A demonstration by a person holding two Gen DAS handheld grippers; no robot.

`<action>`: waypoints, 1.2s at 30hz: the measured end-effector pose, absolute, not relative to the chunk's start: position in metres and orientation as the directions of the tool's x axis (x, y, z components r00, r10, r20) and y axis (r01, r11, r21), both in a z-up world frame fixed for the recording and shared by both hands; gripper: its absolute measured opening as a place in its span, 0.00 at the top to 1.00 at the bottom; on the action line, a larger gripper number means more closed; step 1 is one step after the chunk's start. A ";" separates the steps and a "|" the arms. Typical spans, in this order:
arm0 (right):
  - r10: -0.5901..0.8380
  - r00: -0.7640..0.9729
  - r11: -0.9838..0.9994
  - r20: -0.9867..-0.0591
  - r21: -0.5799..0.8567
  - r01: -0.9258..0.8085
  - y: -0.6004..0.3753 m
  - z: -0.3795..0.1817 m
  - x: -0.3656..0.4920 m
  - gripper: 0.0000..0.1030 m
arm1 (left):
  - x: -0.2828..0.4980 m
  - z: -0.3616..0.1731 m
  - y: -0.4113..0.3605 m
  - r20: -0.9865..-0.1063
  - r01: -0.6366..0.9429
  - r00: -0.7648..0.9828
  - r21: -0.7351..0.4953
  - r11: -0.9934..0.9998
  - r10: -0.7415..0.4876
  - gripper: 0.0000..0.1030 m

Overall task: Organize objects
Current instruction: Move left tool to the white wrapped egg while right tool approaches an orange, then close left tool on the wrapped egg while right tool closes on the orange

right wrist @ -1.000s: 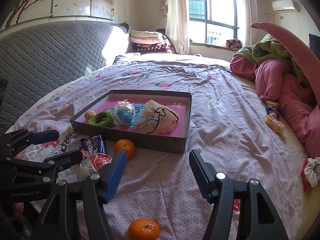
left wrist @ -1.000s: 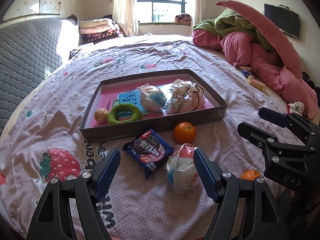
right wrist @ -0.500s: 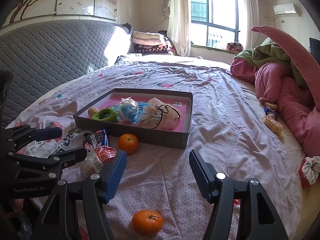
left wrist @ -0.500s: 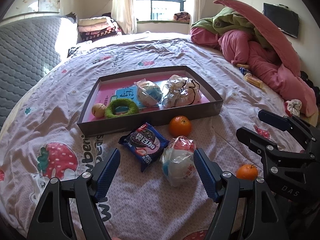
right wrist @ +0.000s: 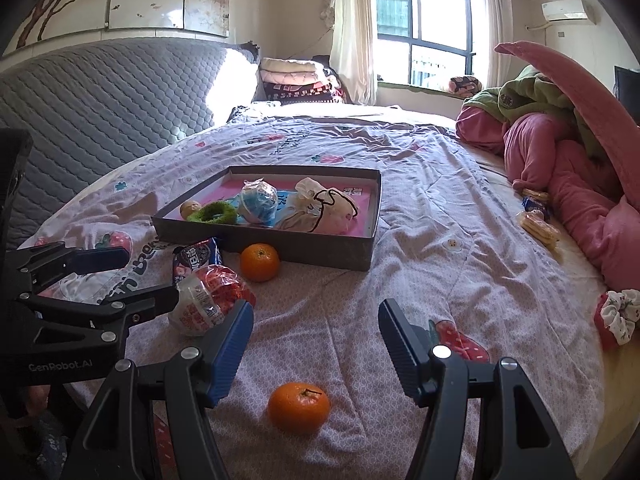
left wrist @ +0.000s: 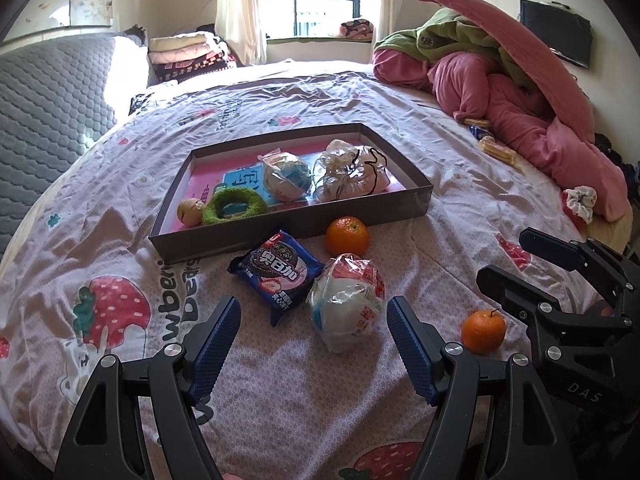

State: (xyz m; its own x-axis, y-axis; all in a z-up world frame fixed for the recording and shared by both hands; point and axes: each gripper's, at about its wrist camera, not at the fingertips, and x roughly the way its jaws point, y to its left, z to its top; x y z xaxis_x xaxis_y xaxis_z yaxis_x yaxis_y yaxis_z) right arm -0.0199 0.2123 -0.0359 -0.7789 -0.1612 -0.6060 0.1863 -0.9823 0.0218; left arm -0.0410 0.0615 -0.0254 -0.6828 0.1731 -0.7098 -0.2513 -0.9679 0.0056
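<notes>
A brown shallow box (left wrist: 296,224) (right wrist: 336,258) lies on the bed, holding a green ring, a small ball and two wrapped bundles. In front of it lie a dark cookie packet (left wrist: 278,270), an orange (left wrist: 347,236) (right wrist: 259,262) and a clear-wrapped snack (left wrist: 347,302) (right wrist: 206,300). My left gripper (left wrist: 314,328) is open, its blue pads just short of the wrapped snack, touching nothing. My right gripper (right wrist: 316,332) is open above a second orange (right wrist: 299,407) (left wrist: 483,331), which lies low between its arms.
A heap of pink and green bedding (left wrist: 520,92) fills the right side, with snack packets (right wrist: 538,222) and a scrunchie (right wrist: 618,314) near it. A grey quilted headboard (right wrist: 100,96) runs along the left. Folded blankets (left wrist: 188,54) are stacked by the window.
Both grippers have drawn back slightly: the box and snacks look farther away, and the near orange sits fuller in the right wrist view. Jaws unchanged.
</notes>
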 end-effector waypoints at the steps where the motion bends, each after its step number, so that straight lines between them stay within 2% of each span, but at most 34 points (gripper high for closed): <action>1: -0.162 -0.774 -0.983 -0.612 0.028 0.183 0.213 -0.036 -0.018 0.37 | -0.040 -0.026 0.062 -0.710 -0.252 -0.682 0.005 -0.968 0.174 0.26; 5: -0.141 -0.738 -0.987 -0.660 0.038 0.154 0.214 -0.042 -0.014 0.37 | -0.040 -0.027 0.063 -0.715 -0.257 -0.677 0.006 -0.966 0.175 0.26; 13: -0.131 -0.710 -0.988 -0.692 0.033 0.149 0.214 -0.051 -0.006 0.37 | -0.040 -0.035 0.068 -0.724 -0.264 -0.669 0.022 -0.964 0.166 0.26; 31: -0.097 -0.595 -0.990 -0.798 0.013 0.143 0.206 -0.078 -0.018 0.38 | -0.070 -0.059 0.075 -0.759 -0.260 -0.624 -0.027 -0.965 0.189 0.26; 36: -0.112 -0.578 -0.989 -0.809 0.034 0.144 0.207 -0.083 -0.021 0.49 | -0.076 -0.060 0.082 -0.755 -0.262 -0.631 -0.010 -0.965 0.179 0.26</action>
State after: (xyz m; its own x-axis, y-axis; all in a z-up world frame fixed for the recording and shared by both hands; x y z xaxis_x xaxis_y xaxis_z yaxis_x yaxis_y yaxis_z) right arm -0.0208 0.2070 -0.0835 -0.5776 -0.1123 -0.8086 0.1441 -0.9890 0.0345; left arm -0.0757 0.0817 -0.0604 -0.6314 0.1791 -0.7545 -0.2619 -0.9651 -0.0100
